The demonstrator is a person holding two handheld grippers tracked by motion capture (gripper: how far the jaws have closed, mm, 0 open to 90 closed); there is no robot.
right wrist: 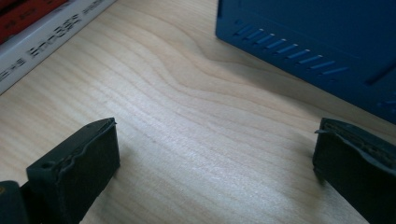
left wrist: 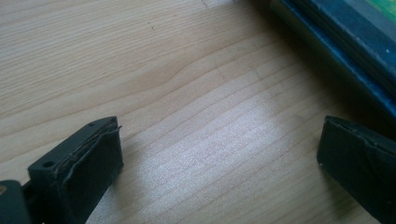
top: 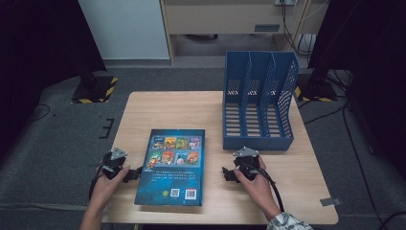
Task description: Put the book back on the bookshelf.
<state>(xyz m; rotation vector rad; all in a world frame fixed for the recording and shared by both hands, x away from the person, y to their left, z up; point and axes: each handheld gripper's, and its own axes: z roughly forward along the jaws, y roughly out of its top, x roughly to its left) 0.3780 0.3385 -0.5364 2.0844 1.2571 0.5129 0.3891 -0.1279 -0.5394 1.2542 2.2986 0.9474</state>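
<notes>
- A book (top: 171, 165) is lying flat on the wooden table (top: 306, 191), back cover up, towards the person's side of the table and left of centre.
- The cover is showing two rows of small coloured pictures, with barcodes near the bottom edge.
- The left gripper (top: 131, 175) is resting low on the table just beside the book's left edge, held in the person's left hand (top: 106, 184).
- In the left gripper view, its jaws are standing wide apart over bare wood with nothing between them; the book's edge (left wrist: 345, 51) is running across the upper right corner.
- The right gripper (top: 229, 174) is sitting on the table to the right of the book, clear of it, held in the right hand (top: 256, 184).
- In the right gripper view, its jaws are likewise spread wide with bare wood between them.
- A blue file rack (top: 258, 103) with three slots is standing upright on the far right part of the table, just beyond the right gripper.
- In the right gripper view, the rack's front wall (right wrist: 322, 42) is crossing the upper right, and the book's spine (right wrist: 42, 37) is showing at the upper left.
</notes>
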